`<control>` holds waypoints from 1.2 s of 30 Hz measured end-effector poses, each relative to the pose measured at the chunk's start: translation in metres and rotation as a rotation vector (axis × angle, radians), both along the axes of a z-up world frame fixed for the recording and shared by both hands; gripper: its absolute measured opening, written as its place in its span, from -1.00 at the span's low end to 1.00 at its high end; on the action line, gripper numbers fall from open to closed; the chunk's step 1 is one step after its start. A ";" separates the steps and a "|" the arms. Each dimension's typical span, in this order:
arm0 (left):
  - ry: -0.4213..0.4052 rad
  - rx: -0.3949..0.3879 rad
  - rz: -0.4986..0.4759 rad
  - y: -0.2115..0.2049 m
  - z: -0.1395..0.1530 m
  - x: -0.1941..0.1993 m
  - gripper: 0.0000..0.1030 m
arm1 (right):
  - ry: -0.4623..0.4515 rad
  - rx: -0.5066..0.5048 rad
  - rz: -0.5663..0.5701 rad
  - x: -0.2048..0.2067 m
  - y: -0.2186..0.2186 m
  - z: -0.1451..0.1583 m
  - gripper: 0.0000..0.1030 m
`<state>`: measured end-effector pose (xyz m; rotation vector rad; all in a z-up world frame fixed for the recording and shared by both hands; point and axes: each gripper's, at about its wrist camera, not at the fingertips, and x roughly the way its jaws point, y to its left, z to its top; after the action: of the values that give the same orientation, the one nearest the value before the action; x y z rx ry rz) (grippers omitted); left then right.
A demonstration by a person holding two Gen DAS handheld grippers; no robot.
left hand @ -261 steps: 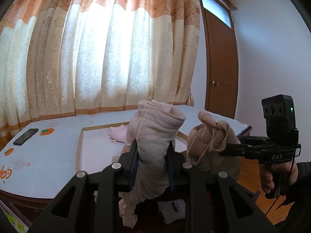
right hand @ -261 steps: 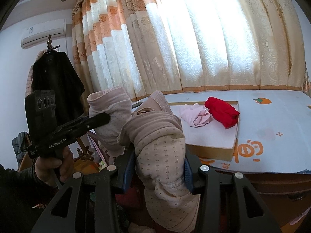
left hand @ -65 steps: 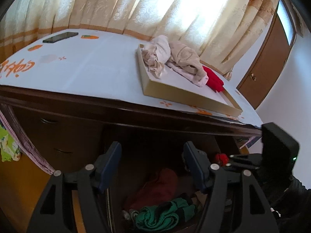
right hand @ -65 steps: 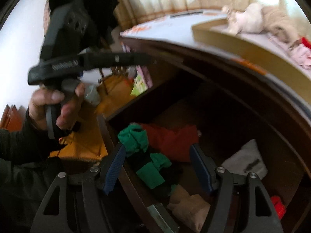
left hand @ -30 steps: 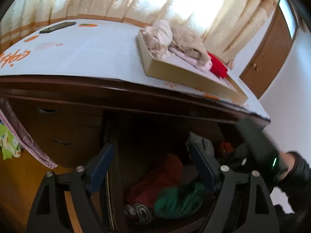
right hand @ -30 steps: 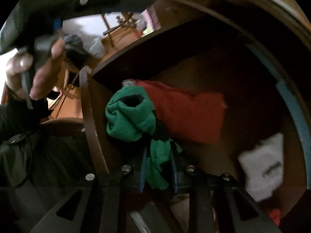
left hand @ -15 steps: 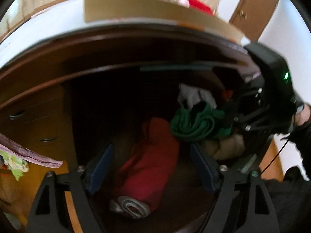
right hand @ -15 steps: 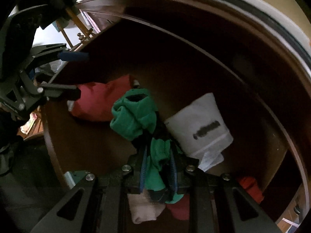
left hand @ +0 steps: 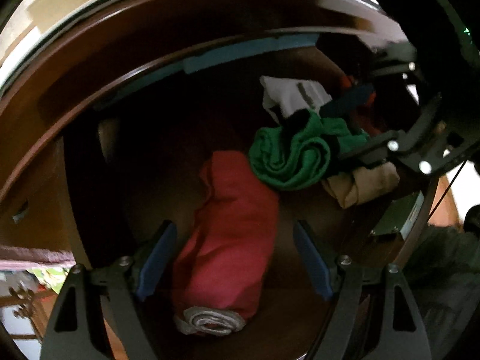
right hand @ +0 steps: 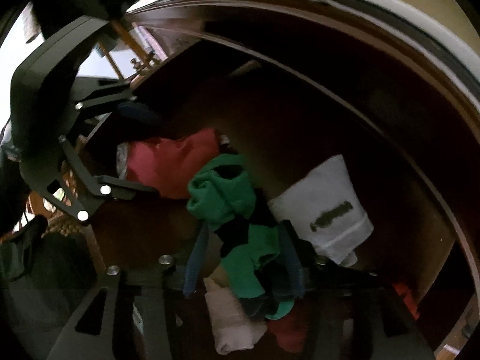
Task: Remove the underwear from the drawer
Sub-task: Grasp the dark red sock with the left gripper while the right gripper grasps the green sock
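While my left claw [left hand: 234, 259] points steeply down, spread around the rolled red cloth bundle [left hand: 231, 240], my right claw [right hand: 243, 262] is opening around the crumpled green underwear [right hand: 228, 198].

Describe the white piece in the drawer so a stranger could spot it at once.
Look inside the open wooden drawer. Toward its back, beside the green bundle, lies a folded white garment. It is the only white piece, and it carries a dark label mark.

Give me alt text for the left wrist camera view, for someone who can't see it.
Looking down into a dark wooden drawer, the open left gripper straddles a rolled red garment without touching it. At upper right the right gripper, its jaws opening, has a green garment between them, near a white folded piece and a beige one.
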<state>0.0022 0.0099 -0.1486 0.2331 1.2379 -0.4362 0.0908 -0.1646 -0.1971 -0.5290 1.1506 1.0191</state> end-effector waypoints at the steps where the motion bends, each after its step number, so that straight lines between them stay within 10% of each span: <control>1: 0.002 0.014 -0.019 -0.004 -0.001 -0.001 0.56 | -0.010 -0.009 0.015 -0.003 0.001 0.001 0.13; 17: 0.158 0.059 -0.077 -0.022 -0.028 0.025 0.55 | -0.079 -0.147 0.061 -0.014 0.043 -0.036 0.13; 24: 0.171 0.089 -0.092 -0.025 -0.037 0.027 -0.03 | -0.069 -0.085 0.012 -0.017 0.038 -0.032 -0.14; 36: 0.050 0.090 -0.073 -0.029 -0.030 0.019 -0.48 | -0.061 0.037 -0.053 -0.014 0.019 -0.019 -0.42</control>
<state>0.0209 -0.0186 -0.1784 0.3465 1.3026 -0.4522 0.0767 -0.1455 -0.2162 -0.4946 1.0839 0.9705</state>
